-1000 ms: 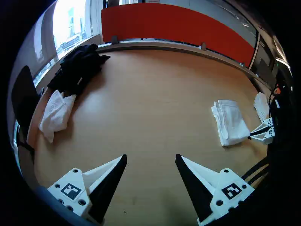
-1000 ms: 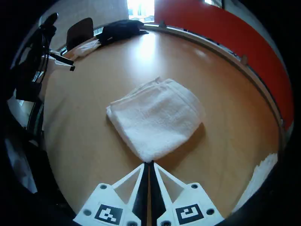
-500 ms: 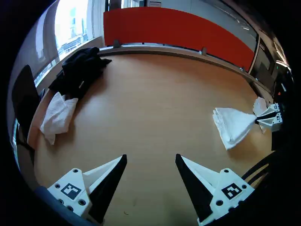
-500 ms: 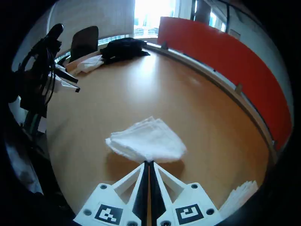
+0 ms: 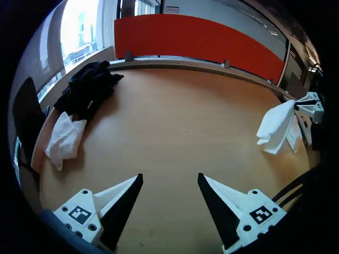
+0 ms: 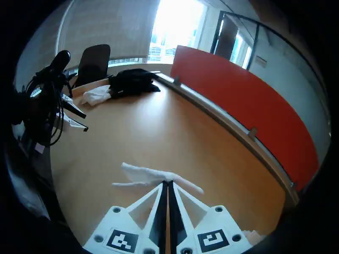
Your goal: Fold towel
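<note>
A folded white towel (image 5: 274, 125) hangs in the air above the wooden table (image 5: 178, 118) at the far right of the left gripper view, pinched at its top corner by my right gripper (image 5: 301, 103). In the right gripper view that gripper (image 6: 168, 183) is shut on the towel (image 6: 154, 174), which shows edge-on just past the fingertips. My left gripper (image 5: 169, 177) is open and holds nothing, low over the table's near edge; the right gripper view shows it (image 6: 75, 114) far off at the left.
A crumpled white towel (image 5: 63, 135) and a black garment (image 5: 89, 86) lie at the table's left end, by a dark chair (image 6: 93, 59). More white towels (image 5: 295, 134) sit behind the hanging one. A red partition (image 5: 195, 38) runs along the far edge.
The right gripper has lifted the folded towel off the table; it lay flat a second ago and now hangs from the shut fingers. The left gripper stayed open, nearly still.
</note>
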